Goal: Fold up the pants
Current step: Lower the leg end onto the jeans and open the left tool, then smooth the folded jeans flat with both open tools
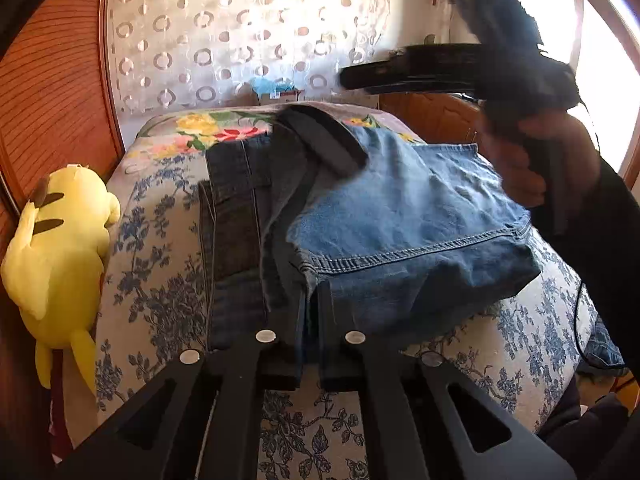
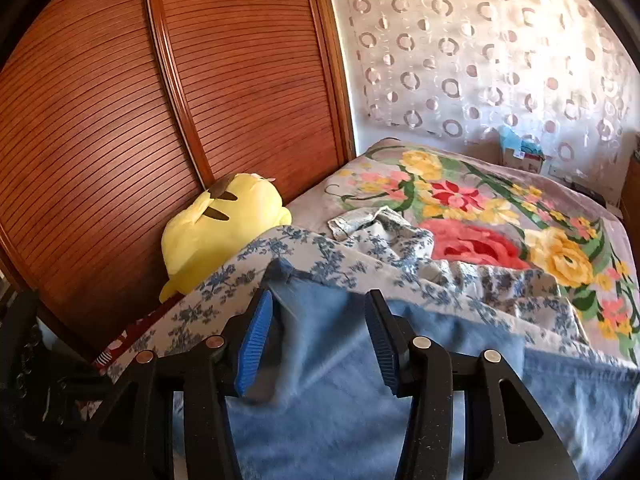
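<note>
Left gripper (image 1: 311, 300) pinches the jeans (image 1: 400, 216); right gripper (image 2: 320, 312) seemingly loose.

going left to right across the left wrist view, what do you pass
wooden slatted door → yellow plush toy → dark jeans → light blue jeans → person's hand on the right claw's grip

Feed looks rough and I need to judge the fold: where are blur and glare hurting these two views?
Left wrist view: the window at right is blown out, the right gripper and hand are motion-smeared, while the jeans stay fairly sharp. Right wrist view: the denim between the open right gripper's pads is smeared; fisheye bows the wooden doors.
</note>
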`<state>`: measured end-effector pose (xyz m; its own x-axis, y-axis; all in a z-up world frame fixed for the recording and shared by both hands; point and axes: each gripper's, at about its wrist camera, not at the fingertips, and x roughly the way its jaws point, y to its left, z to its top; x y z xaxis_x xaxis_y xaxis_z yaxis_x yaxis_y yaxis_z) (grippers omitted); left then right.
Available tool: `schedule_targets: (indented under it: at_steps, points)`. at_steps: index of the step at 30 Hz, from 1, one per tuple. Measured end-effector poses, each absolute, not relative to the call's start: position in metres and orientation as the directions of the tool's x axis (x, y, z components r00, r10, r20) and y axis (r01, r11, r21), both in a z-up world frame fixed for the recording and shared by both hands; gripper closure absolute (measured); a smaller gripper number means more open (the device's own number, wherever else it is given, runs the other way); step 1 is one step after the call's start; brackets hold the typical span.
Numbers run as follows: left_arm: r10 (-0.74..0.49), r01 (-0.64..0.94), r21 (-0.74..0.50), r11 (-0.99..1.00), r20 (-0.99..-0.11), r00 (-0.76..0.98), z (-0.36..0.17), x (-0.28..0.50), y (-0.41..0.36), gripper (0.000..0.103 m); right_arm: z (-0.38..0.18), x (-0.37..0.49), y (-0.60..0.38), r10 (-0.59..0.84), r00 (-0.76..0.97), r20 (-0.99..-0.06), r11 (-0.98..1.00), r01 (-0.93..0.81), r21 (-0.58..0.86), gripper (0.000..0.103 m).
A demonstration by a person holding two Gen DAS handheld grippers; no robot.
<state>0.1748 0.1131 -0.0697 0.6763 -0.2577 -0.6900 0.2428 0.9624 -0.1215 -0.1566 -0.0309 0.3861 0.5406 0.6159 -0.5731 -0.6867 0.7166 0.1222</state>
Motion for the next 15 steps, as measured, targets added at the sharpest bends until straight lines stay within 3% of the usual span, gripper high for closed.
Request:
schedule_targets:
  at_steps: [2, 7, 15]
  points:
    - [-0.246, 0.234, -0.113, 0.966, -0.693, 0.678, -0.071, 0.176, 0.112, 0.091, 0.385, -0.165, -0.041, 0.587, 0.562, -0.582, 0.736, -0.671, 0.094, 0.052]
    - [-0.234, 0.217, -0.112, 0.970, -0.676, 0.699, -0.066, 0.178, 0.115, 0.060, 0.371, -0.196, -0.071, 0.530, 0.600, -0.599, 0.774, -0.631, 0.054, 0.052]
    - [-0.203, 0.196, -0.089, 0.977, -0.684, 0.700, -0.066, 0.191, 0.112, 0.058, 0.333, -0.258, -0.104, 0.447, 0.636, -0.629, 0.834, -0.551, 0.036, 0.052]
